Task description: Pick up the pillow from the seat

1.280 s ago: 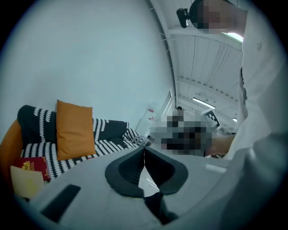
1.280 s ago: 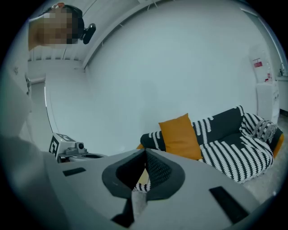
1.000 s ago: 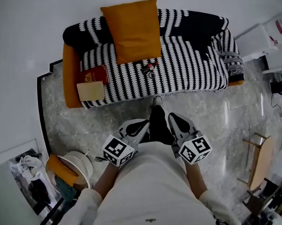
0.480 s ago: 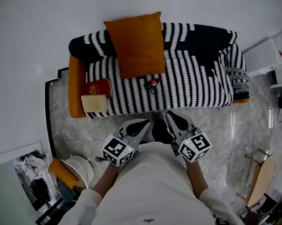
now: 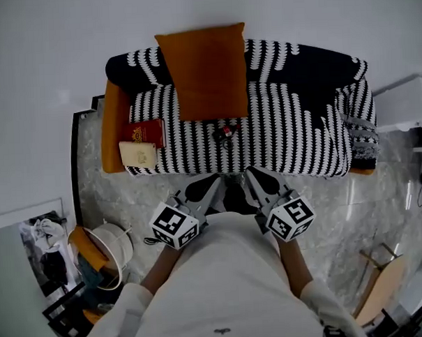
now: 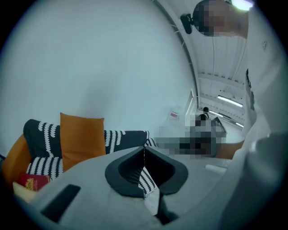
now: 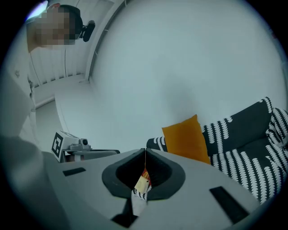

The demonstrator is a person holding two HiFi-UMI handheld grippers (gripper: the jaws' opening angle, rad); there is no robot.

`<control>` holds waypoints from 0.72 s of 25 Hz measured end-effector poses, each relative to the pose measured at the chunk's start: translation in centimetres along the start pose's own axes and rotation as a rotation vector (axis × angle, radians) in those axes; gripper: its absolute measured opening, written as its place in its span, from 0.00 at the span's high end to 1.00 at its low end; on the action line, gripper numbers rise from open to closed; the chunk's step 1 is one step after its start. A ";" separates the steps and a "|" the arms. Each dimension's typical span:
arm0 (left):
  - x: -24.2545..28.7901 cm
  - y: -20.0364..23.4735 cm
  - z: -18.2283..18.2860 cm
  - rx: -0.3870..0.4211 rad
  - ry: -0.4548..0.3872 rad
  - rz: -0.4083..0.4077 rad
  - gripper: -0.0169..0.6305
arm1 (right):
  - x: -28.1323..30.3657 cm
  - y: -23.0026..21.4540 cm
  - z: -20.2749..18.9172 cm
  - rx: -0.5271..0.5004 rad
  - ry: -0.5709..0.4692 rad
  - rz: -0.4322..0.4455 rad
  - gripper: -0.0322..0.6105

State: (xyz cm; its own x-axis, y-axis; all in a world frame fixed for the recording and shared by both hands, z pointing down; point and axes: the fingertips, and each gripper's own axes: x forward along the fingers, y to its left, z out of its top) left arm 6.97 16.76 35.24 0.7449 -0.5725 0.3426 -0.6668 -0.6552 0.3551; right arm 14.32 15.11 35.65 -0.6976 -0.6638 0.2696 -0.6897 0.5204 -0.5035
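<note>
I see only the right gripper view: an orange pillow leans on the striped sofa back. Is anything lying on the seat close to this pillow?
Observer: Yes. The head view shows a small dark object with a red part on the seat, just in front of the lower edge of the pillow.
Operator: Is the left hand-held gripper open?
Observer: No. The left hand-held gripper has its jaws together, with nothing between them.
Operator: What is at the left end of the seat?
Observer: A red book and a cream flat item lie there, apart from the pillow.
</note>
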 end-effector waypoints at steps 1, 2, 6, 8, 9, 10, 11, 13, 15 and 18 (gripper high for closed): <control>0.3 0.0 0.0 -0.014 -0.001 0.011 0.95 | 0.0 -0.4 0.0 0.003 0.012 0.010 0.94; 0.5 0.0 -0.1 -0.025 0.003 0.020 0.95 | 0.1 -0.7 -0.1 0.006 0.024 0.019 0.94; 0.8 0.2 -0.9 -0.066 0.025 0.047 0.95 | 0.8 -1.7 -0.4 0.023 0.058 0.047 0.94; 0.7 0.4 -1.5 -0.089 0.037 0.063 0.95 | 1.3 -2.0 -0.7 0.037 0.073 0.058 0.94; 0.6 0.5 -1.7 -0.098 0.039 0.071 0.95 | 1.5 -2.1 -0.9 0.044 0.082 0.063 0.94; 0.5 0.7 -1.8 -0.105 0.040 0.077 0.95 | 1.8 -2.1 -1.0 0.048 0.090 0.068 0.94; 0.4 0.8 -1.9 -0.112 0.040 0.081 0.95 | 2.1 -2.0 -1.2 0.052 0.098 0.073 0.94; 0.3 1.4 -2.0 -0.123 0.044 0.084 0.95 | 2.7 -2.0 -1.4 0.055 0.109 0.079 0.94; 0.4 2.1 -2.1 -0.128 0.045 0.082 0.95 | 3.4 -2.1 -1.4 0.054 0.113 0.078 0.94; 0.7 3.3 -1.8 -0.124 0.040 0.073 0.95 | 4.2 -2.2 -1.2 0.048 0.113 0.068 0.94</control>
State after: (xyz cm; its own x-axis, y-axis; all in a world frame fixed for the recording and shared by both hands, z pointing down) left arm 5.23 15.12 38.19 0.6945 -0.5950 0.4046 -0.7186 -0.5452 0.4316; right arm 12.68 11.77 38.86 -0.7617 -0.5620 0.3225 -0.6319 0.5342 -0.5615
